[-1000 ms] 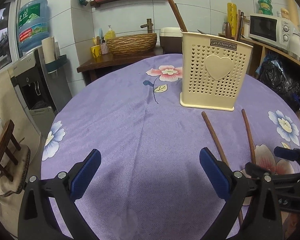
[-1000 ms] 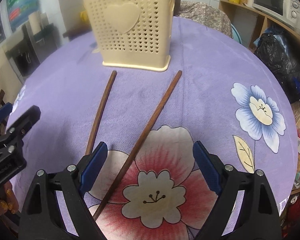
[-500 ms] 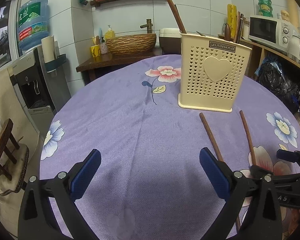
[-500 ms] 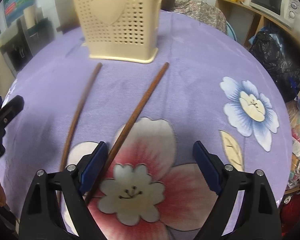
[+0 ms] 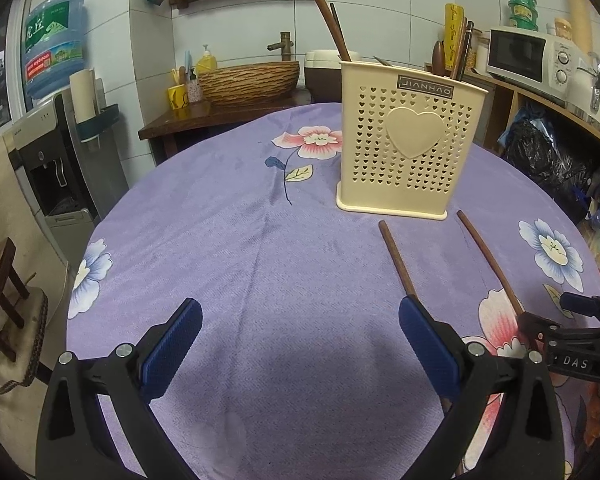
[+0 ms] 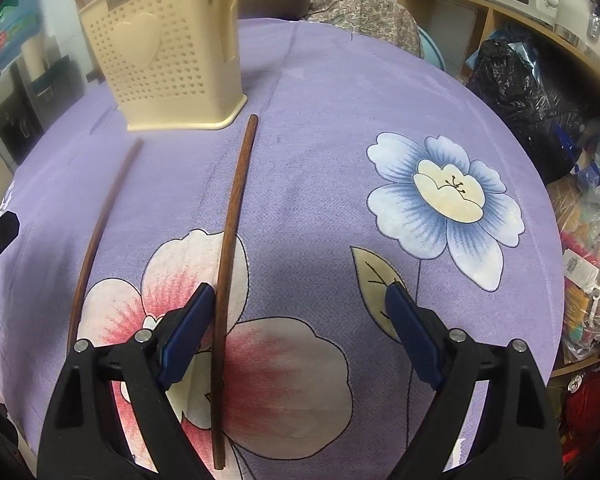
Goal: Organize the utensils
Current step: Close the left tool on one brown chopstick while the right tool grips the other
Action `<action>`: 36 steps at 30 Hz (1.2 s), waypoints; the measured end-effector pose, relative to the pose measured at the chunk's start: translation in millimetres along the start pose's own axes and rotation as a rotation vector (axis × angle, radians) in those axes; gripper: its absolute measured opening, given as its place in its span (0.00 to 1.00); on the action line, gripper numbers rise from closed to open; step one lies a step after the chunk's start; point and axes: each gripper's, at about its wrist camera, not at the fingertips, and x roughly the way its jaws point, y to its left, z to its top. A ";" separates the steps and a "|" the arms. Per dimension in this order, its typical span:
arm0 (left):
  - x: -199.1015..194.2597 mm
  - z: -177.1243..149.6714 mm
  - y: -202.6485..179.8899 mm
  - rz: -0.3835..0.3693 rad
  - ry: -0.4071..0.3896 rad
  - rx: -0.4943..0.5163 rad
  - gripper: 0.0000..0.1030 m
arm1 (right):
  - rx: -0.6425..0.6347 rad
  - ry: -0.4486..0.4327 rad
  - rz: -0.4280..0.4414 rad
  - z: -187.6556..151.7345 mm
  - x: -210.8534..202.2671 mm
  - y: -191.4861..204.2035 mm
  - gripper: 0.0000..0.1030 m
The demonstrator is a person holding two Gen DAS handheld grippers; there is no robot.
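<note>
A round table under a purple flower-printed cloth [image 5: 228, 248] carries everything. Towards its far side stands a cream perforated plastic utensil holder with a heart on its front [image 5: 410, 148], upright, with dark wooden utensil handles [image 5: 330, 20] sticking out of its top. In front of it two long dark brown wooden chopsticks lie flat and apart on the cloth. The right gripper [image 6: 300, 328] hangs above the nearer part of the right chopstick [image 6: 234, 216], jaws wide, the stick just inside its left finger. The left chopstick [image 6: 100, 232] lies outside it. The left gripper [image 5: 300, 344] hovers wide and empty over bare cloth.
</note>
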 end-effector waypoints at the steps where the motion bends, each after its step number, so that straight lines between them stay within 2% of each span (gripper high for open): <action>1: 0.0 0.3 -0.2 -0.003 0.005 -0.001 0.95 | 0.004 -0.006 0.011 0.4 -0.7 0.0 0.83; 3: 0.4 0.7 -1.6 -0.011 0.009 0.004 0.95 | 0.034 -0.035 0.040 0.0 -5.6 -3.2 0.83; 7: 1.8 2.1 -0.5 -0.047 0.034 -0.004 0.95 | 0.087 -0.095 0.043 3.8 -17.8 -12.1 0.84; 11: 5.4 7.1 -1.2 -0.089 0.055 -0.020 0.94 | 0.131 -0.111 0.042 5.1 -22.6 -24.6 0.83; 14: 8.2 13.9 -9.8 -0.133 0.068 -0.009 0.84 | 0.154 -0.118 0.043 4.8 -23.4 -31.0 0.83; 20: 34.1 31.2 -45.2 -0.225 0.157 0.052 0.59 | 0.148 -0.133 0.052 8.0 -25.4 -29.5 0.84; 23: 56.0 39.2 -58.3 -0.205 0.188 0.074 0.50 | 0.147 -0.139 0.055 8.4 -26.4 -28.1 0.84; 27: 83.3 48.2 -64.7 -0.179 0.236 0.051 0.33 | 0.141 -0.136 0.055 7.1 -26.1 -27.3 0.84; 29: 93.0 49.5 -67.0 -0.175 0.256 0.043 0.28 | 0.140 -0.134 0.056 6.8 -25.9 -28.0 0.83; 31: 98.2 49.9 -69.8 -0.154 0.253 0.051 0.25 | 0.137 -0.135 0.055 6.7 -26.0 -27.9 0.83; 36: 101.6 50.7 -71.3 -0.117 0.239 0.061 0.10 | 0.106 -0.143 0.057 16.1 -25.2 -23.9 0.83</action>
